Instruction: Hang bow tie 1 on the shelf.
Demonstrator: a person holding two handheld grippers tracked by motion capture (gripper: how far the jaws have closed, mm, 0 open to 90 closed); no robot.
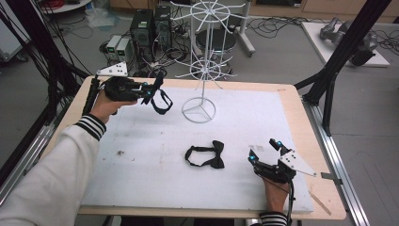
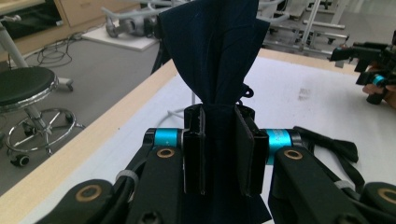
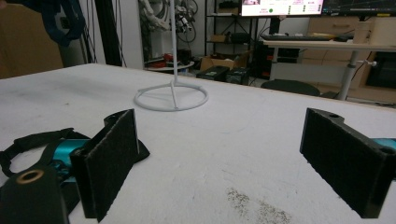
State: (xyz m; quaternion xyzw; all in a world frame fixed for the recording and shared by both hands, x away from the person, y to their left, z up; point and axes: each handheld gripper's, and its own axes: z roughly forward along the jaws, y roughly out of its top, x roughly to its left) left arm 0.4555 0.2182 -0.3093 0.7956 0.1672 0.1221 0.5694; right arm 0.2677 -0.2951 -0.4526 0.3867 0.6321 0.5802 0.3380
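Held bow tie: the left gripper (image 1: 149, 94) holds a dark bow tie (image 1: 161, 101) in the air over the far-left part of the surface (image 1: 141, 155), left of the white wire stand (image 1: 202, 61).
Left jaws: pressed together on the bow tie's fabric; in the left gripper view the dark cloth (image 2: 215, 51) is bunched between the two pads and fans out wider beyond them.
Held bow tie, direction: in the high view its strap loop hangs down and to the right from the jaws, toward the stand's ring base (image 1: 199, 111); its long axis runs slantwise from the jaws downward. In the left gripper view the cloth runs straight along the line of the jaws.
Second bow tie: a black bow tie (image 1: 206, 157) lies flat on the surface, near its middle front, with the bow at the right and the strap loop curled to the left; its long axis runs roughly left to right.
Right gripper: the right gripper (image 1: 267, 153) rests at the front right of the surface, just right of the lying bow tie and apart from it.
Right jaws: spread wide with nothing between them.
Stand: upright at the far middle of the surface, hooks bare as far as can be seen.
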